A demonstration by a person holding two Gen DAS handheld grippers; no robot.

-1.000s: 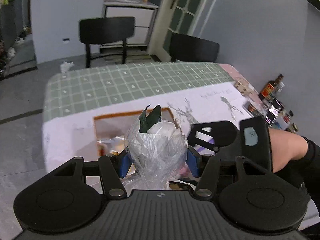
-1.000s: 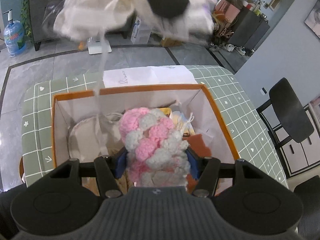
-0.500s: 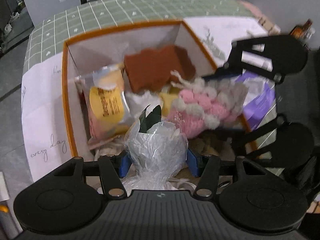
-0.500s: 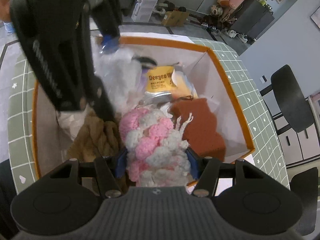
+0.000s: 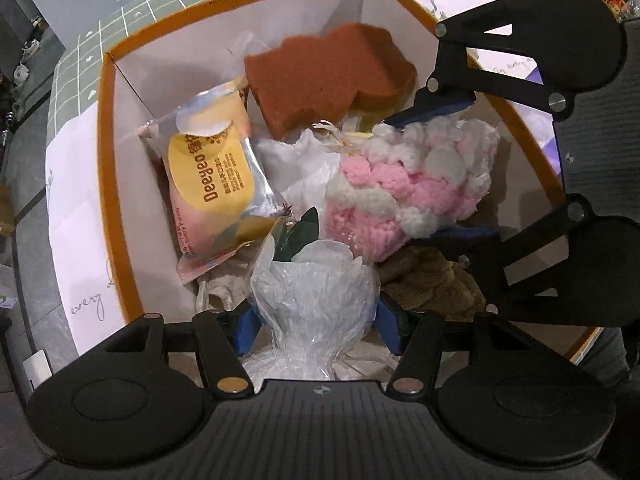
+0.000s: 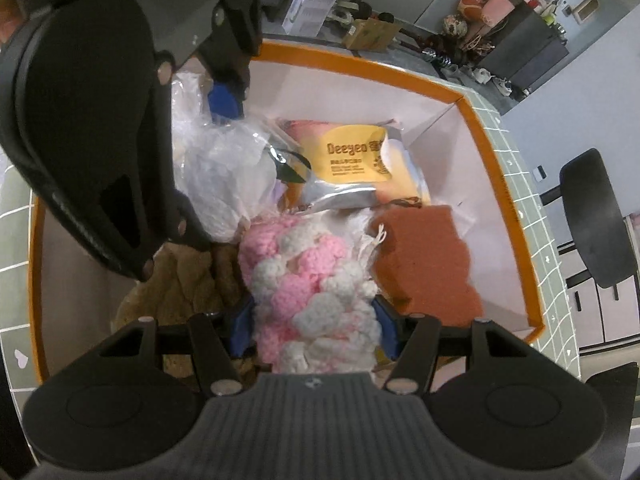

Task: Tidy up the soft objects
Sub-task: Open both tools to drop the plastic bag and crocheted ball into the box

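My left gripper (image 5: pixel 316 320) is shut on a clear plastic-wrapped bundle (image 5: pixel 316 292) with white filling and green leaves, held low inside the orange-rimmed white box (image 5: pixel 105 168). My right gripper (image 6: pixel 314 328) is shut on a pink-and-white knitted piece (image 6: pixel 308 276), also down inside the box (image 6: pixel 496 168). The two grippers are side by side; the knitted piece (image 5: pixel 404 192) shows to the right in the left wrist view, the bundle (image 6: pixel 224 176) to the upper left in the right wrist view.
In the box lie a brown sponge (image 5: pixel 324 76), a yellow Deeyeo packet (image 5: pixel 208 184), white plastic (image 5: pixel 304 168) and a brown plush thing (image 5: pixel 432 280). The box stands on a green checked tablecloth (image 6: pixel 532 208). A black chair (image 6: pixel 600 224) stands at the right.
Both grippers have come down from above the table into the box with their loads and closer together. The box contents now fill both views.
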